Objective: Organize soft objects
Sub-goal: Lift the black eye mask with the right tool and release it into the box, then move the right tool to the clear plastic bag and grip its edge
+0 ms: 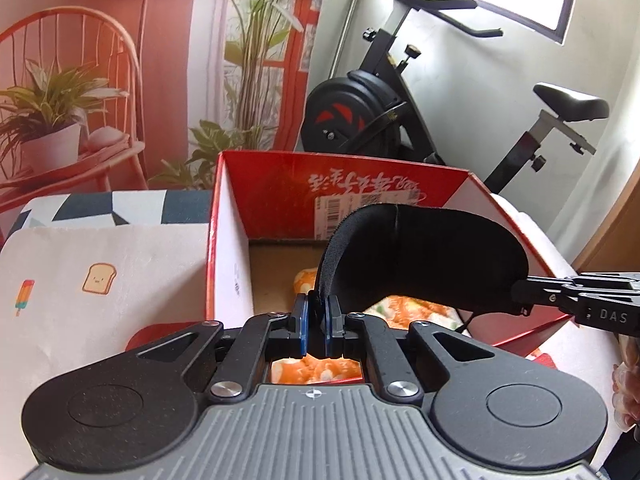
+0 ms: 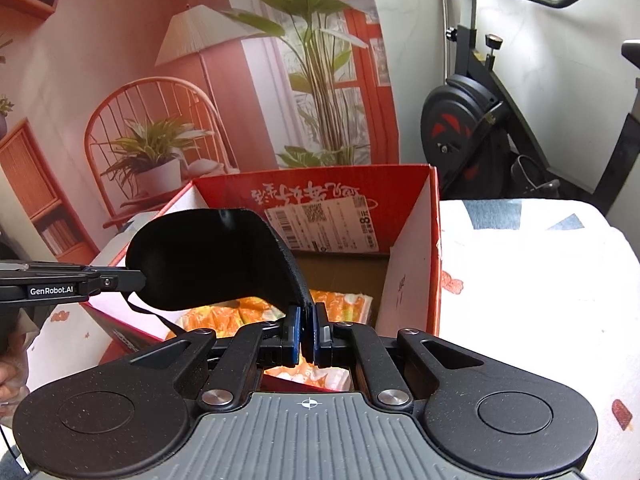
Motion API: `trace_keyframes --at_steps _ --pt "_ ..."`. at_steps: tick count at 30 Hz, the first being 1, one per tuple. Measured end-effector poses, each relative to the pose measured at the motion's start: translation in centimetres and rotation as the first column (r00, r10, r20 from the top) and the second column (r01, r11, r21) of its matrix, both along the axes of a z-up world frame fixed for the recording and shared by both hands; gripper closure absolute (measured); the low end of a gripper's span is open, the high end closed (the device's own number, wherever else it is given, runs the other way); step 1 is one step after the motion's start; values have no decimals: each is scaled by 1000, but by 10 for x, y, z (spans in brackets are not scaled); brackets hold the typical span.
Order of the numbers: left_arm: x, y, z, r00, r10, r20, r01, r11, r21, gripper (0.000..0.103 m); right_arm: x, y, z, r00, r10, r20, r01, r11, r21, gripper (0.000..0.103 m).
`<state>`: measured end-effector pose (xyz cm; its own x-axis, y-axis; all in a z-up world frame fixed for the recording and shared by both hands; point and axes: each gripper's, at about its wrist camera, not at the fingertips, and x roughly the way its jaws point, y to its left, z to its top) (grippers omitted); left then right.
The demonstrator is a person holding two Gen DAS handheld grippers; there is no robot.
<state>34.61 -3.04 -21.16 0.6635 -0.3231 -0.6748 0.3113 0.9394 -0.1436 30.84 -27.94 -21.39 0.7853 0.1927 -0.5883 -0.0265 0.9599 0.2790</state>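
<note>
We see the eye mask [image 1: 432,256] stretched above the open box [image 1: 230,240], with packets [image 1: 416,312] on the box floor beneath; the box sits on the cloth [image 1: 100,280], the exercise bike [image 1: 360,116] behind it

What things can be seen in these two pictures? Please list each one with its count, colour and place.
eye mask: one, black, held above the open box by both grippers
box: one, red outside, white inner walls, on the covered surface
orange-patterned soft item: count unclear, orange and white, inside the box
cloth cover: one, white with small prints, under the box
exercise bike: one, black, behind the box
backdrop: one, printed with chair and plants, behind the box
left gripper: shut on the mask's end
right gripper: shut on the mask's other end
</note>
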Motion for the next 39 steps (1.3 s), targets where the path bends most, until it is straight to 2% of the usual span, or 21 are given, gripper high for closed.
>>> trace_keyframes --at_steps 6,15,17,19,21,23,26,32,39 --pt "0 3 0 1000 2 -8 -2 1000 25 94 0 1 -3 1000 16 -6 -16 1000 -1 97" --pt "3 -3 -2 1000 14 11 -15 998 54 93 4 0 -7 1000 -22 -1 22 999 -48 97" --pt "3 -4 -1 1000 16 22 -17 997 70 86 3 -1 -7 999 -32 1 32 998 -56 93" --pt "2 -3 1 999 26 41 -29 996 83 62 1 1 -7 999 -45 15 47 996 -79 89" --pt "-3 -1 6 997 31 72 -37 996 81 52 -4 4 -5 998 -55 44 60 991 -123 82" --pt "-7 1 11 995 37 88 -44 996 76 52 -10 6 -2 996 -66 67 75 987 -141 81" --pt "-16 5 19 994 55 91 -60 996 60 51 -20 7 2 993 -74 86 84 989 -120 79" --pt "-49 12 32 992 63 107 -67 997 38 45 -57 19 13 987 -71 144 85 992 -90 69" --pt "-95 25 26 996 71 59 -72 997 12 43 -98 40 4 993 -48 109 57 995 -83 60"
